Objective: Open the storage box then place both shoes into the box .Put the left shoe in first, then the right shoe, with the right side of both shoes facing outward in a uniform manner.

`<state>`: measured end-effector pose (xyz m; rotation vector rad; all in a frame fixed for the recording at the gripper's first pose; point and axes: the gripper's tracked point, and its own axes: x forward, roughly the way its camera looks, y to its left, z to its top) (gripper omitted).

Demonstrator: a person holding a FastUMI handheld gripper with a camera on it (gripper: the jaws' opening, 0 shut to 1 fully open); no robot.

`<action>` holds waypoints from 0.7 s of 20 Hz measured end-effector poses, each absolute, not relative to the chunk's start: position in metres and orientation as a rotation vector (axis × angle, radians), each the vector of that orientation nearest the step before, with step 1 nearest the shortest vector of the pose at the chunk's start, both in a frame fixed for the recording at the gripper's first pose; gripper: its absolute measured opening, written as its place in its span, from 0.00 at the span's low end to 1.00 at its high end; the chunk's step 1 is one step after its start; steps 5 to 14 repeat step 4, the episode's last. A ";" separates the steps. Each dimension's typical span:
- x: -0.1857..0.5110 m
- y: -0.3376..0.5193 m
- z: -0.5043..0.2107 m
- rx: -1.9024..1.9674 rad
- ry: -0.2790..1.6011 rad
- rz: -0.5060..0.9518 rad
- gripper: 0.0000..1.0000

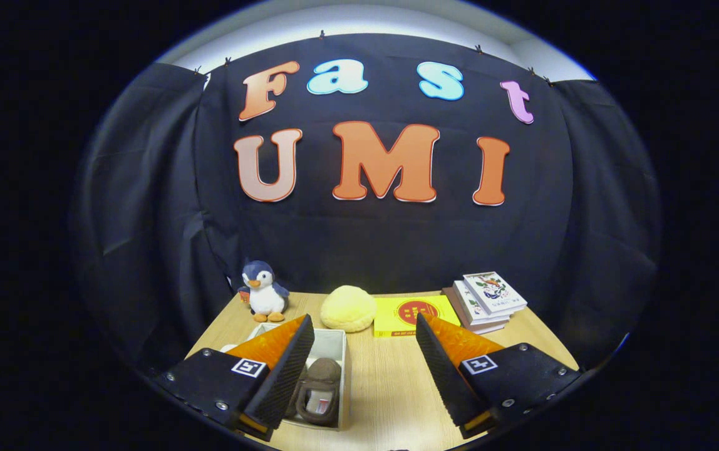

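Spread wide and empty, the hand-held gripper [359, 369] hovers over the desk [384, 388]. Beside its left finger, a brown shoe [319, 391] lies in the open white box [342, 351]. It looks soft and light; pinching its heel rim seems best.

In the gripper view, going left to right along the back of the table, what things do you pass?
Plush penguin → yellow round cushion → yellow book → stack of books. The gripper is open, holding nothing.
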<state>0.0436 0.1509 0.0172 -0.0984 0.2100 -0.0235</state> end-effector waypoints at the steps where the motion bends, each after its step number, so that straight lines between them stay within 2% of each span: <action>1: 0.042 0.150 0.022 -0.101 0.195 -0.020 0.97; 14: 0.038 0.146 0.032 -0.108 0.162 -0.017 0.97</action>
